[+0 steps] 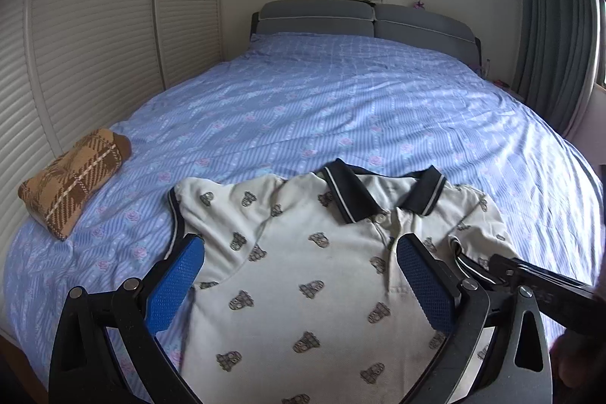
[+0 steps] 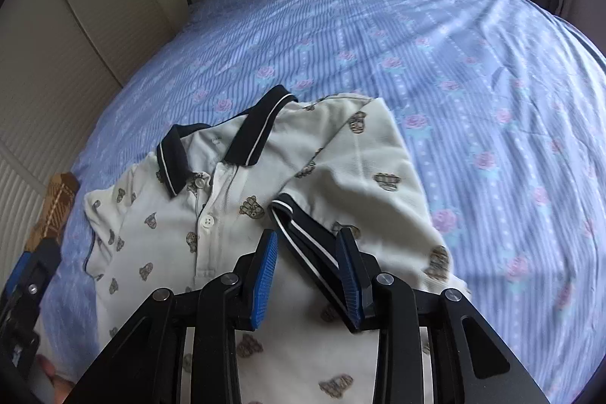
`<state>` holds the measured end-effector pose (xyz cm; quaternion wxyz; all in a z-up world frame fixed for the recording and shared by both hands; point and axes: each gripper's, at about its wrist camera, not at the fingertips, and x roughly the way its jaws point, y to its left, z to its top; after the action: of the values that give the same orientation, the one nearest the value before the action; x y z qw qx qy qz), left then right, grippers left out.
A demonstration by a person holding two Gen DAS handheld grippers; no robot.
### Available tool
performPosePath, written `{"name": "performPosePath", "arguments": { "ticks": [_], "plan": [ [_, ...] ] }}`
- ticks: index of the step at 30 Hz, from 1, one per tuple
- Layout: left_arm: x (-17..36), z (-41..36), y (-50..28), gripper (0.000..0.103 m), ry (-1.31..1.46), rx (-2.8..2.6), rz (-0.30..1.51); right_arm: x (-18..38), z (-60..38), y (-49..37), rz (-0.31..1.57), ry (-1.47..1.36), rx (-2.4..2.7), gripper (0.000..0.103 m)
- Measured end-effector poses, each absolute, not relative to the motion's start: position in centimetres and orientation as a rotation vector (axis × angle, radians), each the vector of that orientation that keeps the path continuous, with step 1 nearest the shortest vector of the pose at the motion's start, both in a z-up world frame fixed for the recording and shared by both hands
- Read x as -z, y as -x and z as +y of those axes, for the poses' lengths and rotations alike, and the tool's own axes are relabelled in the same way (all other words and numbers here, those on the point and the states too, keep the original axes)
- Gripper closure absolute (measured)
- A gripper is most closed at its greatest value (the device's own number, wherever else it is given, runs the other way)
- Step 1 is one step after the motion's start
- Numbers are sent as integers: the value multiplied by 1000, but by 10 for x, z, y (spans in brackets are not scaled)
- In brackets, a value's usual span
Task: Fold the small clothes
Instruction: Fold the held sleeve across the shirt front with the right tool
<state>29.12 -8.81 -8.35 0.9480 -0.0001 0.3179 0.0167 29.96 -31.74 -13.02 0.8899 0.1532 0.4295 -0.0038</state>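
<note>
1. A small white polo shirt [image 1: 303, 271] with a navy collar and bear print lay face up near the bed's [image 1: 341, 108] foot edge.
2. The left tool [image 1: 299, 275] hovered over it, fingers wide apart, holding nothing.
3. The right tool [image 2: 307, 252] stood part open astride the navy sleeve cuff [image 2: 303, 237], which was folded onto the shirt's chest; its pads were not pressing.
4. A folded brown plaid garment [image 1: 74, 180] lay near the bed's left edge.

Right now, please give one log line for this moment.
polo shirt: flat on bed | right sleeve: folded inward | right tongs: open over sleeve cuff | left tongs: open
</note>
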Motion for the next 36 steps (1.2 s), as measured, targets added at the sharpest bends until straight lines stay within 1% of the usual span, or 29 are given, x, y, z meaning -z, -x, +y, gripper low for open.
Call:
{"name": "performPosePath", "arguments": {
  "ticks": [4,8,13,16,17,19,20,23,29,33,36],
  "plan": [
    [89,-100,-282,0,-20,-1,650,125,-330,-264,868,-259,67,70],
    [94,-105,-275,0,-30,17,661,122,-328,-253,864,-172,71,70],
    [97,-99,-272,0,-16,12,670,128,-305,-269,878,-44,61,70],
    [97,-94,-271,0,-7,5,670,144,-294,-285,933,16,89,71],
    [97,-92,-271,0,-2,2,672,149,-293,-289,958,31,117,73],
    [98,-88,-272,0,9,1,677,158,-296,-294,992,19,142,91],
    [98,-86,-271,0,14,0,679,160,-299,-293,1000,-7,134,95],
    [99,-81,-270,0,25,-5,681,164,-303,-285,1016,-64,113,96],
    [99,-77,-269,0,35,-7,684,175,-300,-272,1016,-81,95,97],
    [98,-77,-268,0,37,-7,678,160,-302,-266,989,-153,45,96],
    [97,-75,-267,0,46,-8,677,143,-291,-270,933,-121,6,95]
  ]
}}
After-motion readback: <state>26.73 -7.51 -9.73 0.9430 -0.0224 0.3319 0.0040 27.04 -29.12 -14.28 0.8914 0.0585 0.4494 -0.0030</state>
